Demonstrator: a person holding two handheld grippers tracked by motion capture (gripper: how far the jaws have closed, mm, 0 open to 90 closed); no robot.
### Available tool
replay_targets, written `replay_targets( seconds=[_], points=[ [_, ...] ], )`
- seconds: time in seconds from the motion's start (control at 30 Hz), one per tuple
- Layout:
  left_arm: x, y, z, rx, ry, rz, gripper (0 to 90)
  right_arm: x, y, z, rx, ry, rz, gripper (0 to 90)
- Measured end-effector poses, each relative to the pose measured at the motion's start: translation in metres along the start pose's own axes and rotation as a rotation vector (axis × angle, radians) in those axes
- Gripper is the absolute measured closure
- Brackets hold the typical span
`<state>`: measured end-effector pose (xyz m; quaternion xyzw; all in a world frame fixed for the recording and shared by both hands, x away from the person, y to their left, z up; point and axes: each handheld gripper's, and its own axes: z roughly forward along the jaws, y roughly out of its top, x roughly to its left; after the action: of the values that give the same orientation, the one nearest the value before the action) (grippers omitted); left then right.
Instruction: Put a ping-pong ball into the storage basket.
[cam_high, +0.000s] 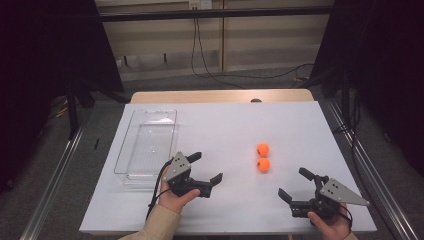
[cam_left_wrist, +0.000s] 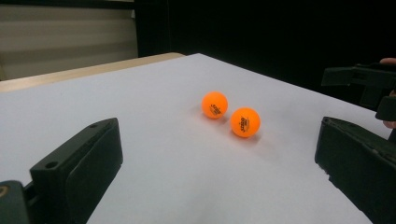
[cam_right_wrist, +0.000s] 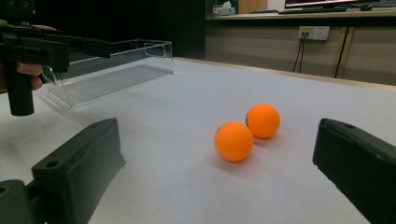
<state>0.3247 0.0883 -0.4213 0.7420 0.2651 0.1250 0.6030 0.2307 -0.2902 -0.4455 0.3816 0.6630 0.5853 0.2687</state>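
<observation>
While both grippers are hovering with jaws spread wide and empty, the left gripper (cam_high: 206, 170) and right gripper (cam_high: 295, 186) are flanking two orange ping-pong balls (cam_high: 263, 157) lying ahead between them, well apart from the clear plastic bin (cam_high: 147, 145).

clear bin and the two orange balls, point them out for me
clear bin (cam_high: 171, 114), high view, far rim
far orange ball (cam_high: 263, 148), high view, its middle
near orange ball (cam_high: 263, 165), high view, its middle
</observation>
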Motion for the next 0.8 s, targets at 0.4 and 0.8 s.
replay_targets(
  seconds=[0.4, 0.8],
  points=[
    [-0.003, 0.0, 0.008, 0.019, -0.009, -0.002, 0.9, 0.0, 0.0, 0.0, 0.0, 0.002, -0.001, 0.8],
    [-0.005, 0.0, 0.014, 0.037, -0.009, -0.01, 2.0, 0.0, 0.0, 0.0, 0.002, 0.006, -0.002, 0.8]
  ],
)
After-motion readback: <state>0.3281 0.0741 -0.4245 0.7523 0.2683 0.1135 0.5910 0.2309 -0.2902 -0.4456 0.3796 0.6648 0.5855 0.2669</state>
